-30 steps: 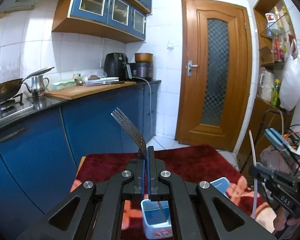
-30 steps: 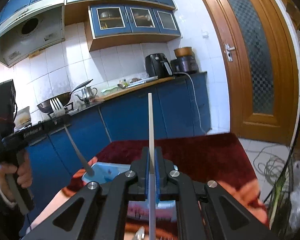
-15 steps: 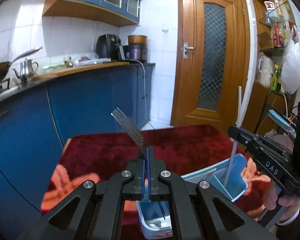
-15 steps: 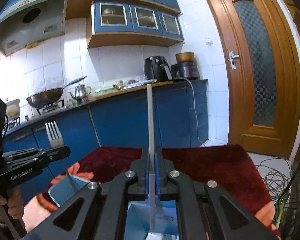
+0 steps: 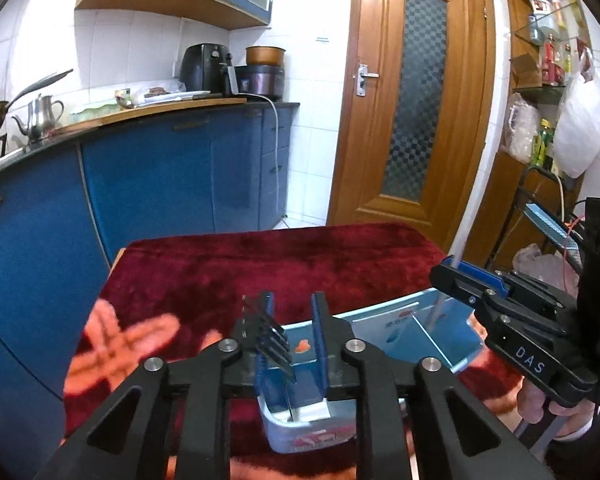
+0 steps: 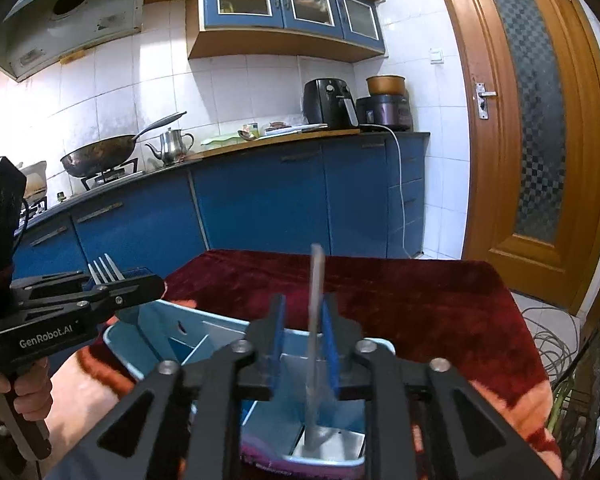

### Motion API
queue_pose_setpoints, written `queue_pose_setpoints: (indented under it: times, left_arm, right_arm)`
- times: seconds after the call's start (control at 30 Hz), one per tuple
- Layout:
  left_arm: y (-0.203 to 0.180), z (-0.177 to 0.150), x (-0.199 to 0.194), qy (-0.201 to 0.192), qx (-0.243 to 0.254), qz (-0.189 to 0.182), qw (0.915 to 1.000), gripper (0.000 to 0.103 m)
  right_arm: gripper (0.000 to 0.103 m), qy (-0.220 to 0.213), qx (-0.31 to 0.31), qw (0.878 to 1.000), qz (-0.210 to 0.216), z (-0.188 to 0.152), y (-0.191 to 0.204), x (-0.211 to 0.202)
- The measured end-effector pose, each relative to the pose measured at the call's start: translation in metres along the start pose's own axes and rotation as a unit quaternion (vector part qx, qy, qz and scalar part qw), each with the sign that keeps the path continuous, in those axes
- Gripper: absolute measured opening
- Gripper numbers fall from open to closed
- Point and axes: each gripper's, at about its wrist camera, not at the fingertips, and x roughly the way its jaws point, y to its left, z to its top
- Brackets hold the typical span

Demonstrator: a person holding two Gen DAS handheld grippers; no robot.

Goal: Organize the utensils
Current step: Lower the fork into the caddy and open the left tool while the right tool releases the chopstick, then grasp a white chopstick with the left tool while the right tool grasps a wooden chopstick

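Note:
My left gripper point(image 5: 292, 314) hangs over the near end of a light blue divided box point(image 5: 380, 312), and its jaws are opening. A metal fork point(image 5: 270, 334) stands loose between them, tines up against the left pad, handle down in a compartment. My right gripper point(image 6: 304, 320) is over another compartment of the box point(image 6: 160, 332), its jaws opening too. A pale stick point(image 6: 315, 312), blurred, stands between them close to the right pad, its lower end in the box. Each view shows the other gripper: the right gripper point(image 5: 456, 276) and the left gripper point(image 6: 140, 282).
The box sits on a table under a dark red cloth point(image 5: 300, 260). Blue kitchen cabinets point(image 5: 160, 176) run along the left, with a wooden door point(image 5: 412, 112) behind. Shelves and plastic bags point(image 5: 580, 120) stand at the right. Cables point(image 6: 552, 344) lie on the floor.
Both grippers came down over the box and their jaws parted. The fork and the stick, gripped before, have slid lower into the compartments.

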Motion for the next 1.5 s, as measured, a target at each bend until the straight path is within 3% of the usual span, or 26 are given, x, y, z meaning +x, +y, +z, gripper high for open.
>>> queue_pose_setpoints:
  times: [0.17, 0.27, 0.53, 0.77, 0.9, 1.17, 1.5]
  left_arm:
    - [-0.004, 0.004, -0.018, -0.005, 0.012, -0.001, 0.9999, 0.025]
    - [-0.007, 0.008, -0.036, -0.021, 0.023, 0.002, 0.9995, 0.037]
    - [-0.006, 0.012, -0.072, -0.036, 0.019, -0.003, 0.9992, 0.037]
    - [-0.008, -0.001, -0.098, -0.018, 0.020, -0.009, 0.9996, 0.037]
    - [-0.012, -0.013, -0.107, 0.001, 0.030, 0.008, 0.9995, 0.037]
    - [-0.015, -0.042, -0.106, 0.063, 0.021, 0.004, 0.9978, 0.037]
    - [-0.019, -0.090, -0.084, 0.154, 0.019, -0.001, 0.9880, 0.037]
  right_arm:
    - [0.024, -0.015, 0.006, 1.000, 0.005, 0.007, 0.004, -0.022]
    - [0.026, -0.029, 0.003, 1.000, 0.003, 0.012, 0.009, -0.039]
    - [0.027, -0.025, 0.007, 1.000, 0.008, 0.016, 0.017, -0.077]
    - [0.028, 0.001, 0.020, 1.000, 0.009, 0.011, 0.020, -0.104]
    - [0.028, 0.030, 0.022, 0.999, 0.003, 0.000, 0.022, -0.113]
    - [0.028, 0.098, 0.026, 0.995, -0.010, -0.029, 0.020, -0.117]
    - [0.028, 0.181, 0.037, 0.983, -0.015, -0.067, 0.016, -0.113]
